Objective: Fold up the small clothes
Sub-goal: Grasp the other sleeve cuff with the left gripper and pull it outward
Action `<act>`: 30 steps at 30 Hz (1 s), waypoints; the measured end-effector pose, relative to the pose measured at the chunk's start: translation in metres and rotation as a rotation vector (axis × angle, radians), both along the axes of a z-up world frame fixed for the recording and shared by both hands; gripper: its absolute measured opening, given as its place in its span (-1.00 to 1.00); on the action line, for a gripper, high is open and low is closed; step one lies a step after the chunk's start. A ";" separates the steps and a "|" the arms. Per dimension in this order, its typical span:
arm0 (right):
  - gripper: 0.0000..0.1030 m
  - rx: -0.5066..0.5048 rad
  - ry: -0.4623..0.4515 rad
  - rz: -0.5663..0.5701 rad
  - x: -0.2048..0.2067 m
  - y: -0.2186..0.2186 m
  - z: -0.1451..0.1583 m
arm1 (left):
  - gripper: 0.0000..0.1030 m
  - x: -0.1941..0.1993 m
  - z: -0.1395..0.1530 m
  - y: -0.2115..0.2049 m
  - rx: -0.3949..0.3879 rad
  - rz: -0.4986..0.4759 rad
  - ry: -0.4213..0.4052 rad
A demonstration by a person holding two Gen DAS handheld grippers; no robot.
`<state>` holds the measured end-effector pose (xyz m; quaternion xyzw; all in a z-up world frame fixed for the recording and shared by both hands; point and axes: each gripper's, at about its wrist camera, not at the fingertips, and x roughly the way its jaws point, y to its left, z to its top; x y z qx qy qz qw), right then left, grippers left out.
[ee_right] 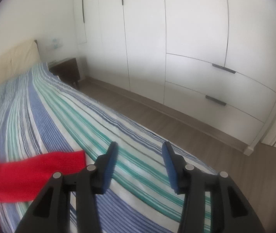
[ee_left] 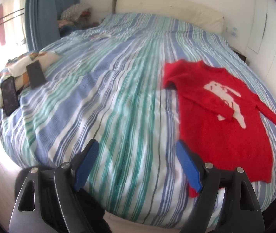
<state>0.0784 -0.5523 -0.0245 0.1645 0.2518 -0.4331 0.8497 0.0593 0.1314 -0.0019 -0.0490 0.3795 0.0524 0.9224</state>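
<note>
A small red sweater [ee_left: 223, 124] with a white figure on its front lies flat on the striped bedspread [ee_left: 106, 104], on the right in the left wrist view. One sleeve is folded across the chest, the other stretches out to the right. My left gripper [ee_left: 138, 145] is open and empty, hovering over the bedspread just left of the sweater's hem. My right gripper [ee_right: 139, 149] is open and empty above the bed's right side. The end of the red sleeve [ee_right: 41, 169] lies just left of its left finger.
A pile of clothes [ee_left: 27, 68] with a dark phone [ee_left: 9, 95] and a grey pad [ee_left: 35, 74] sits at the bed's left edge. A white wardrobe [ee_right: 176, 48], a dark nightstand [ee_right: 66, 71] and wooden floor [ee_right: 157, 120] lie to the bed's right.
</note>
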 end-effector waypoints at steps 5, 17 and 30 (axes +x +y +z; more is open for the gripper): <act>0.27 -0.047 -0.155 0.216 -0.019 0.060 0.037 | 0.88 0.062 0.056 -0.065 0.055 -0.386 -0.002; 0.39 -0.157 -0.093 0.660 0.004 0.186 0.014 | 0.47 0.160 -0.081 -0.227 0.456 -0.838 0.222; 0.39 -0.106 -0.087 0.642 0.000 0.179 0.004 | -0.85 0.203 0.030 0.025 -0.217 -0.087 0.064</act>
